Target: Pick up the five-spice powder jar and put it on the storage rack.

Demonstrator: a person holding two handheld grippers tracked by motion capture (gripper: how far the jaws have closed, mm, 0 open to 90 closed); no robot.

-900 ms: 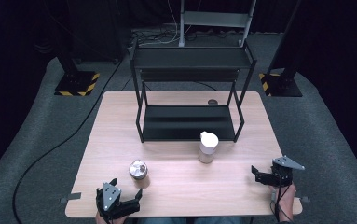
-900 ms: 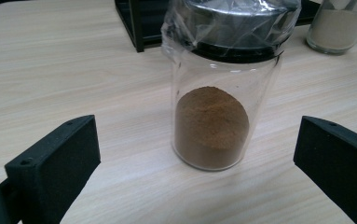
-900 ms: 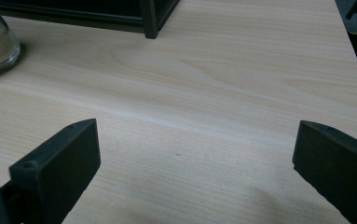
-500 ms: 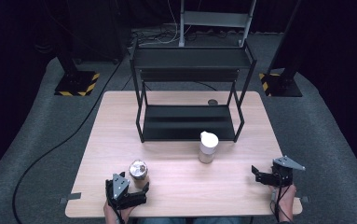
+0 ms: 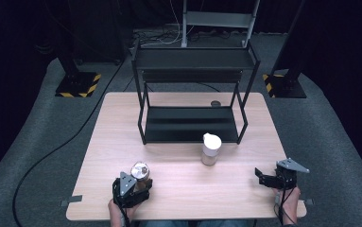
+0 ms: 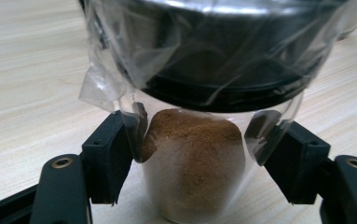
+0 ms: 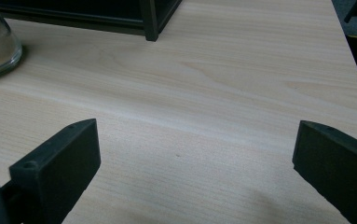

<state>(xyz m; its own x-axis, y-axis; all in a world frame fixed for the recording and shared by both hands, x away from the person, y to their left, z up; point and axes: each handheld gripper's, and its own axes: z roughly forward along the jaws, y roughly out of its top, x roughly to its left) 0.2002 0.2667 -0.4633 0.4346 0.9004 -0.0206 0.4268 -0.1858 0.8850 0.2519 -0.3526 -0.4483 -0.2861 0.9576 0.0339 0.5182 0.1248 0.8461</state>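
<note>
Lower left of the high view: left gripper (image 5: 136,187) clenched on a small glass jar (image 5: 140,173) with a dark lid under loose clear wrap (image 6: 106,77); in the left gripper view, both pads (image 6: 120,149) pressed against the glass wall just below the lid, jar standing upright on the table (image 5: 178,198) near its front edge. Brown powder (image 6: 192,163) filling the lower body. Judged moderately heavy for its size, rigid, smooth and breakable; glass likely slippery, the crinkled wrap likelier still to slide under a pad. Best hold judged at the bare glass under the lid rim, as now, rather than on the wrap; upright carriage advisable.

Lower right of the high view: right gripper (image 5: 269,178) released, jaws wide apart and holding nothing, resting low over bare wood near the front right corner.

Centre of the high view: second jar (image 5: 211,149) with a white lid, standing alone, well apart from both grippers, just in front of the shelf.

Beyond: black two-tier metal shelf (image 5: 193,94) on the far half of the pale wood-grain tabletop, both tiers bare; a small round dark object (image 5: 215,103) behind it, too small to identify.

Farthest: grey carpet (image 5: 51,142), a black cable (image 5: 51,156) trailing at left, stand bases with yellow-black striping (image 5: 77,85) in the upper left and upper right, darkness behind.
</note>
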